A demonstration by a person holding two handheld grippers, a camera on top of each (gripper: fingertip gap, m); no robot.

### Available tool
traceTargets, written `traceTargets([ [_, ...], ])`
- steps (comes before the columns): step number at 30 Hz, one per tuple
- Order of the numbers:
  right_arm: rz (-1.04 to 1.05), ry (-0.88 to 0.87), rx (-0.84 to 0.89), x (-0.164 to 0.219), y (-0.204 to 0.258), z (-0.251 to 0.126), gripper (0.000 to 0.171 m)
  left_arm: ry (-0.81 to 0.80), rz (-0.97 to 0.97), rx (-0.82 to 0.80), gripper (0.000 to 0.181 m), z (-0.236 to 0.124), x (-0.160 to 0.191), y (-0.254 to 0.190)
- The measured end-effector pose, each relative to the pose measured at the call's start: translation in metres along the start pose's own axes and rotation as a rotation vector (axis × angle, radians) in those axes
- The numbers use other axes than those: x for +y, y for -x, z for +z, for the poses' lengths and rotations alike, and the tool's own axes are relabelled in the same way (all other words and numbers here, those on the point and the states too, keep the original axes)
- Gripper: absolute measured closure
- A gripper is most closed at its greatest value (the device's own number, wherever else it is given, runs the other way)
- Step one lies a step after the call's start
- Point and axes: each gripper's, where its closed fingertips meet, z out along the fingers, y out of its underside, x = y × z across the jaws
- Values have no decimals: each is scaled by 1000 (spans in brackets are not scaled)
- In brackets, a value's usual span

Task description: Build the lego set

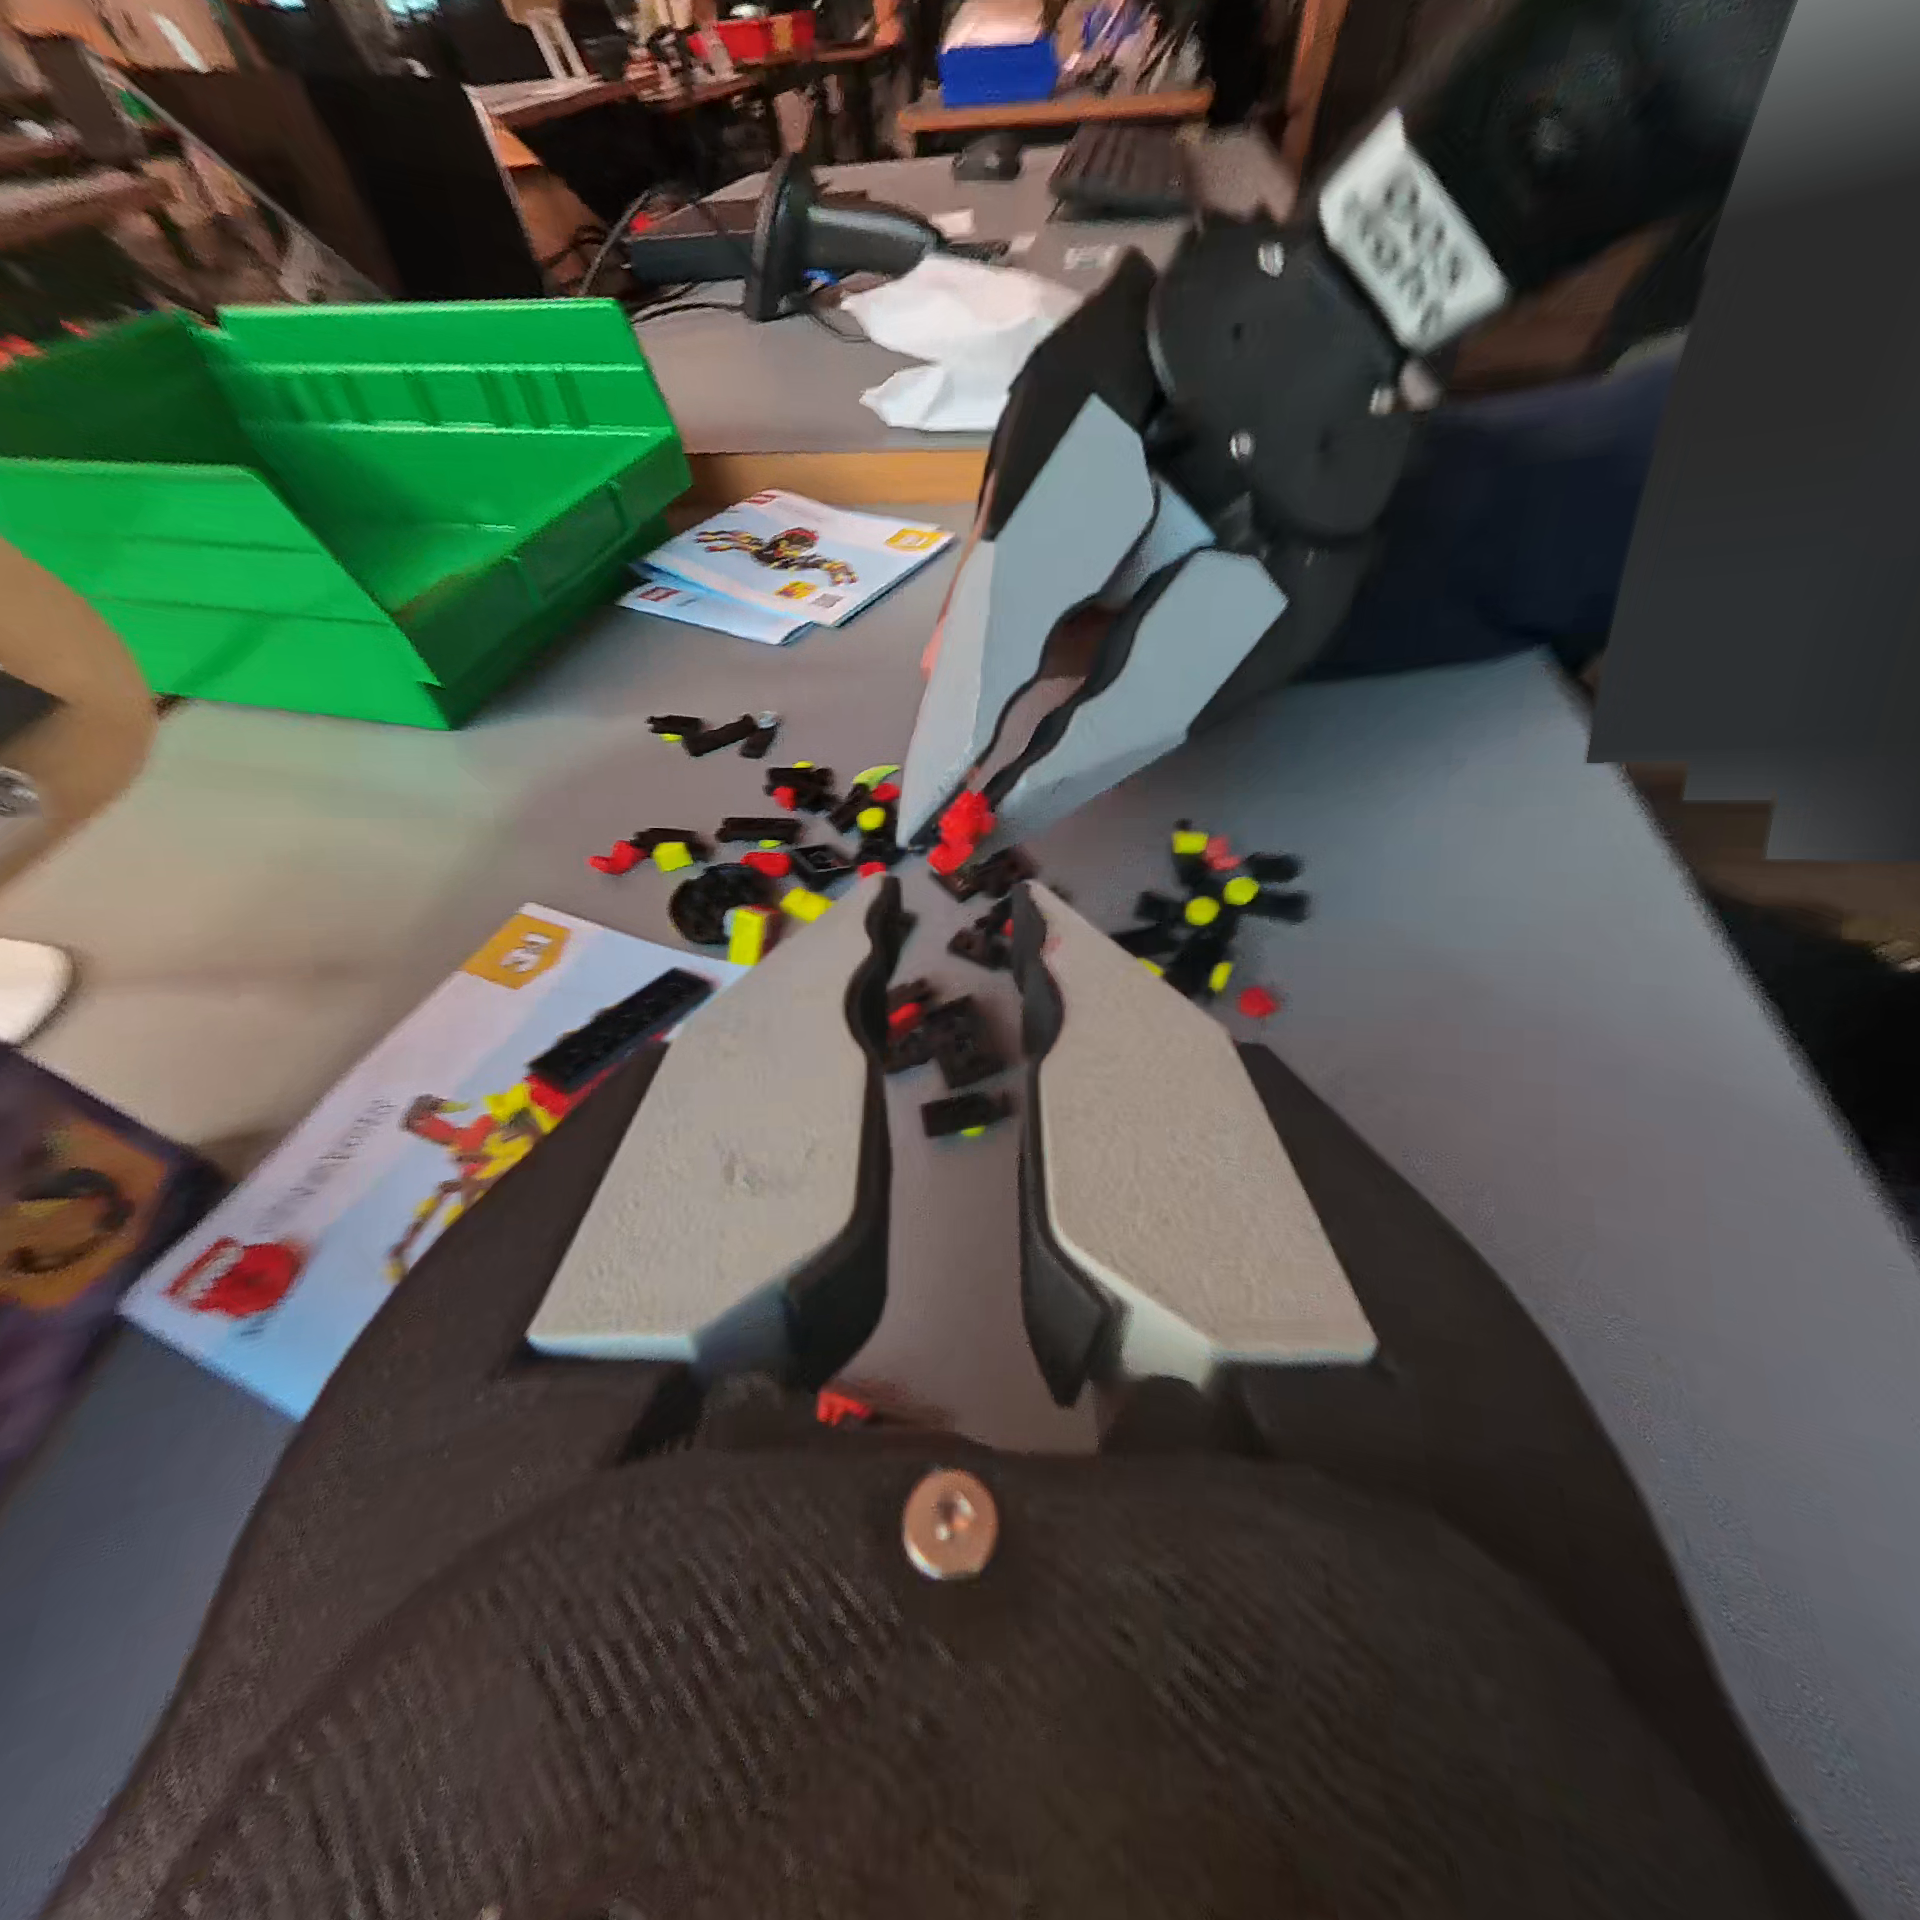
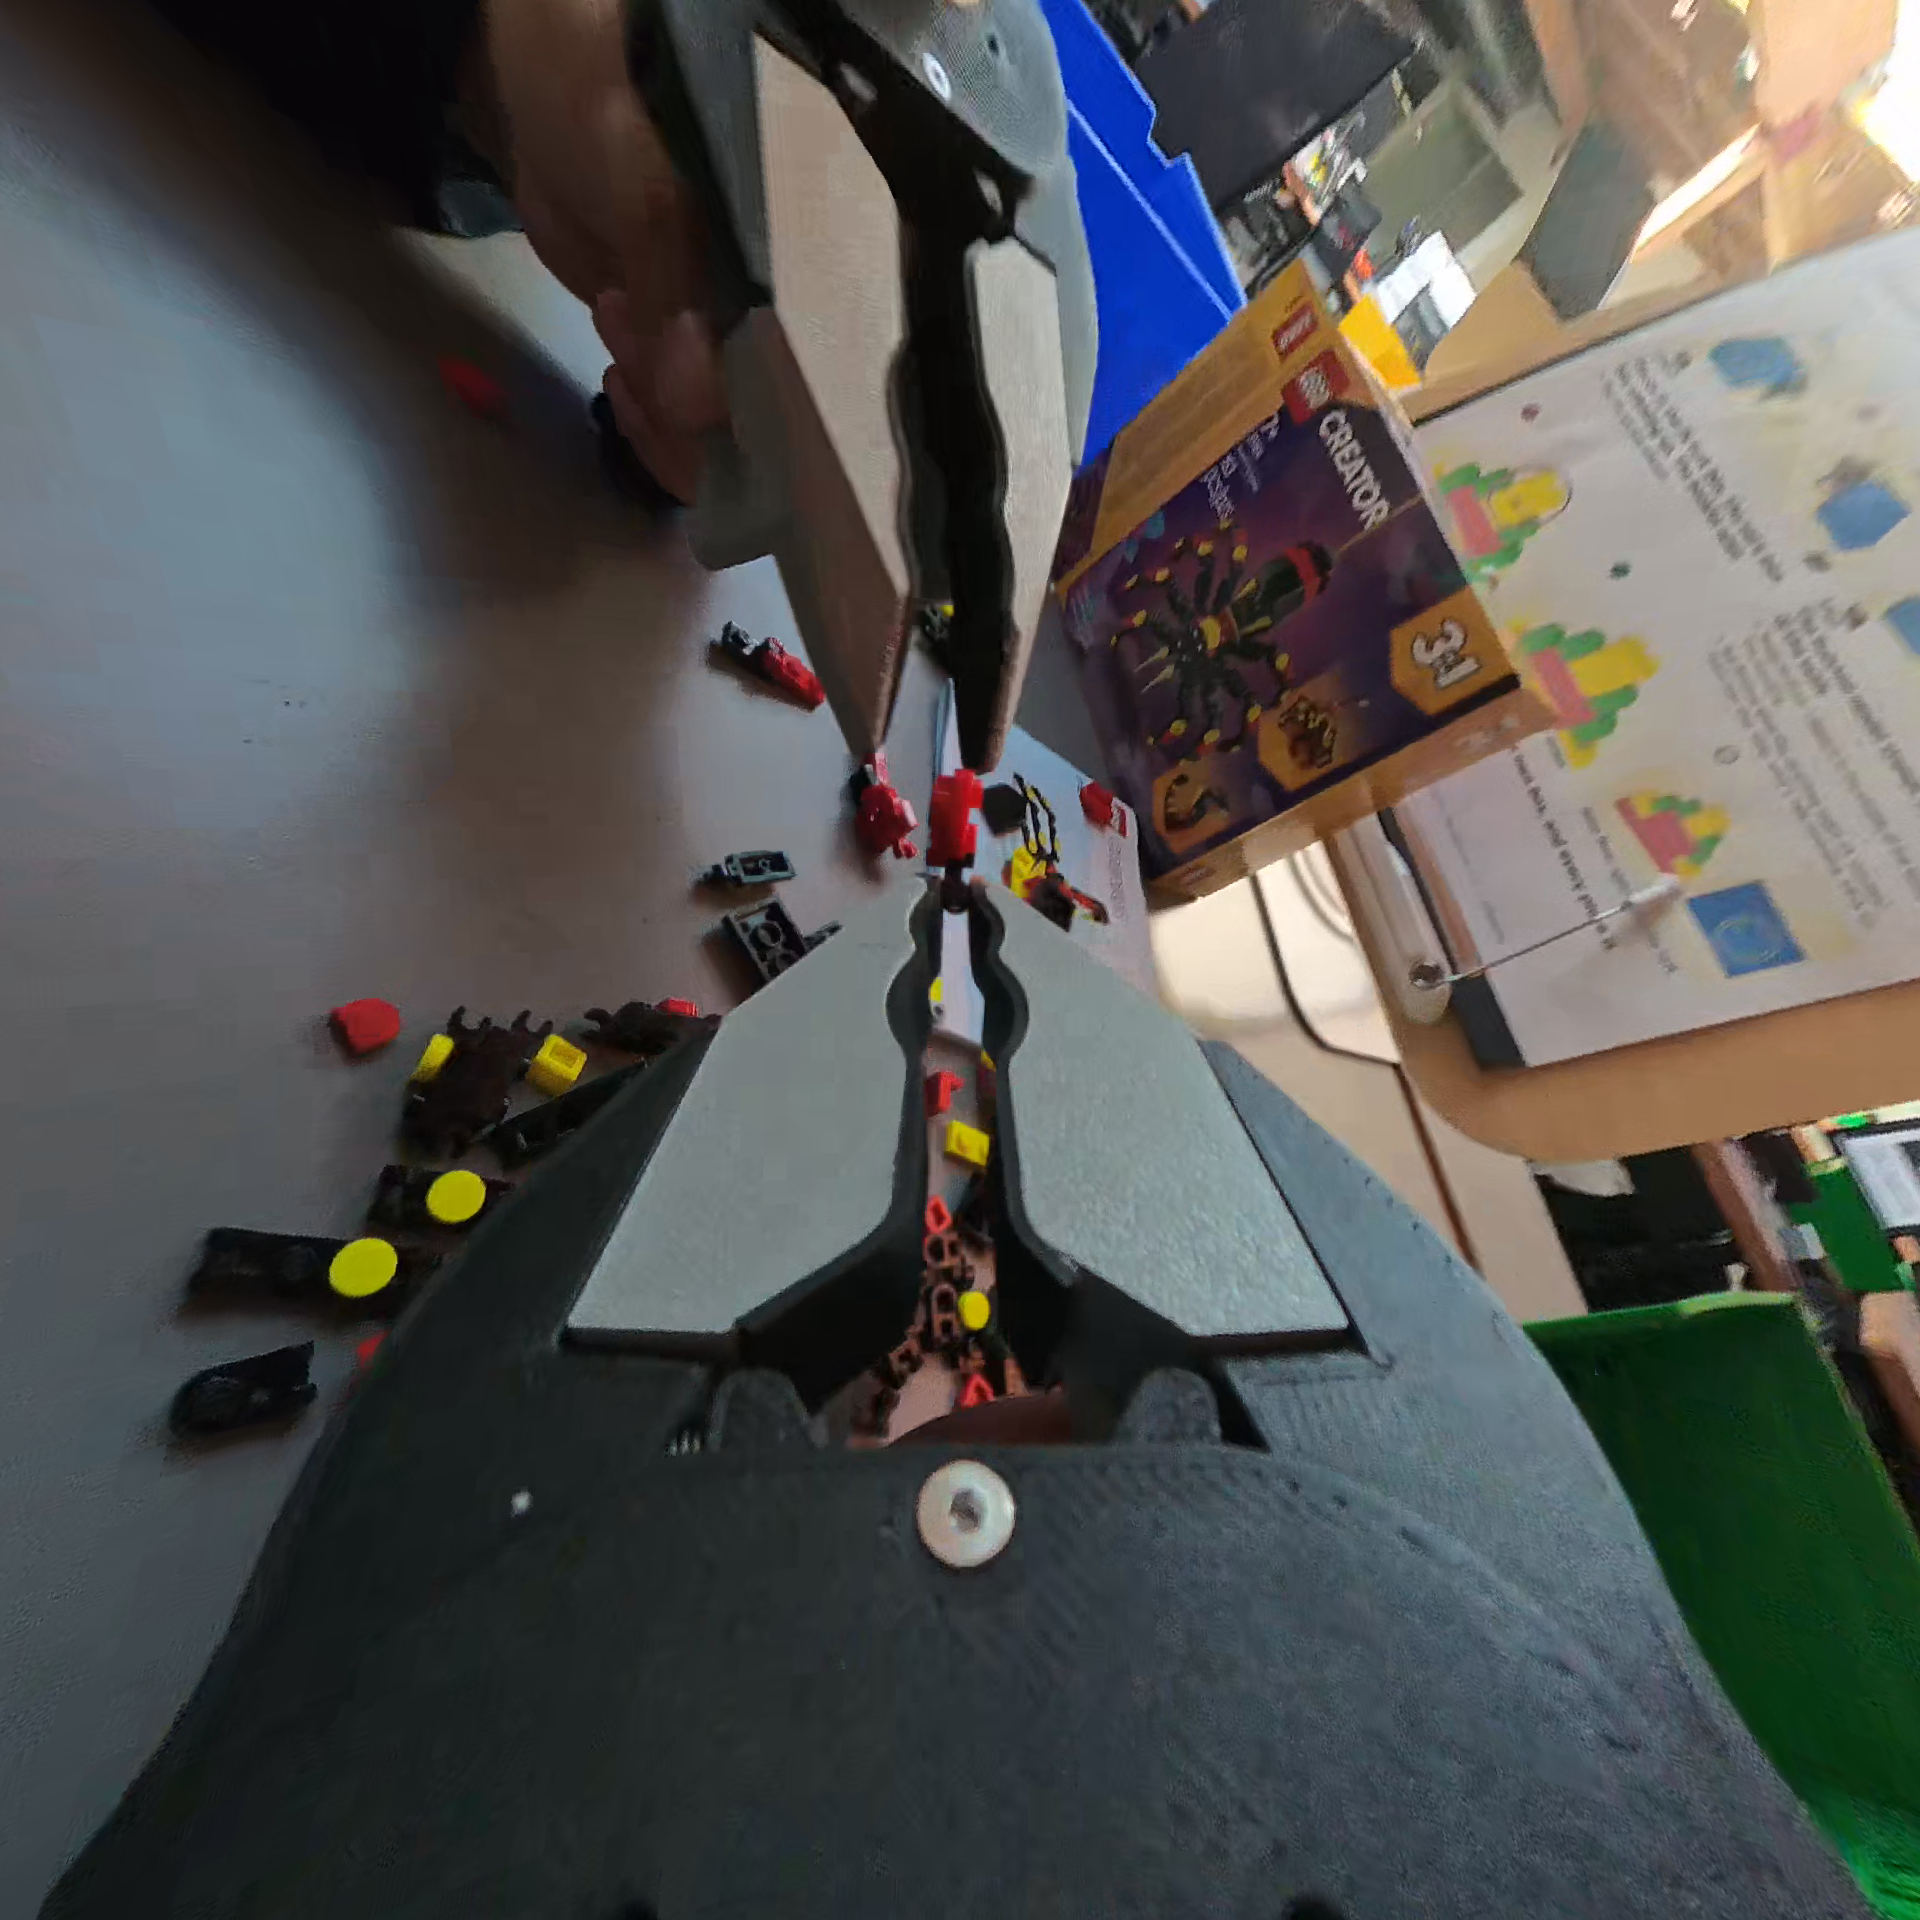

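Observation:
My right gripper [image 2: 953, 900] is shut on a small red and dark lego piece [image 2: 954, 816] that sticks out beyond its tips, just above the grey table [image 2: 260, 623]. The left wrist view shows it too, with the red piece [image 1: 966, 821] at the right gripper's tips [image 1: 935, 836]. My left gripper [image 1: 954, 899] is open and holds nothing, hovering over loose black, red and yellow pieces [image 1: 945, 1039]. In the right wrist view the left gripper [image 2: 925, 753] comes down from above with its jaws apart, one fingertip [image 2: 977, 743] right at the red piece's top. Another red piece [image 2: 883, 816] lies beside it.
Loose pieces are scattered over the table [image 1: 769, 831] [image 1: 1216, 914] [image 2: 457, 1195]. Green bins [image 1: 343, 499] stand at the back left. Instruction booklets [image 1: 790, 561] [image 1: 343, 1174] lie nearby. The lego box [image 2: 1278, 623], a blue bin [image 2: 1132, 239] and a printed board [image 2: 1714, 644] stand on the far side. My two grippers' fingertips are within a few centimetres of each other.

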Motion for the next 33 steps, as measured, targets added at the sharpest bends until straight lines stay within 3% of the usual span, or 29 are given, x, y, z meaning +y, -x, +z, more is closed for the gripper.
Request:
traceTargets([
  [4, 83, 37, -55, 5, 5, 4, 170, 55, 103, -81, 148, 8, 4, -2],
  [9, 95, 65, -121, 7, 17, 7, 169, 75, 131, -82, 174, 11, 4, -6],
  [17, 69, 83, -256, 6, 44, 8, 170, 154, 128, 90, 176, 7, 22, -28],
  [20, 92, 59, -251, 0, 41, 6, 170, 173, 128, 70, 169, 11, 24, -27],
  [27, 138, 78, -272, 3, 40, 4, 170, 178, 253, -4, 176, 16, 25, -23],
  [30, 143, 124, -279, 13, 42, 6, 170, 156, 222, -32, 164, 16, 20, -18],
  [33, 169, 130, -290, 15, 44, 10, 169, 140, 241, -5, 181, 15, 19, -23],
])
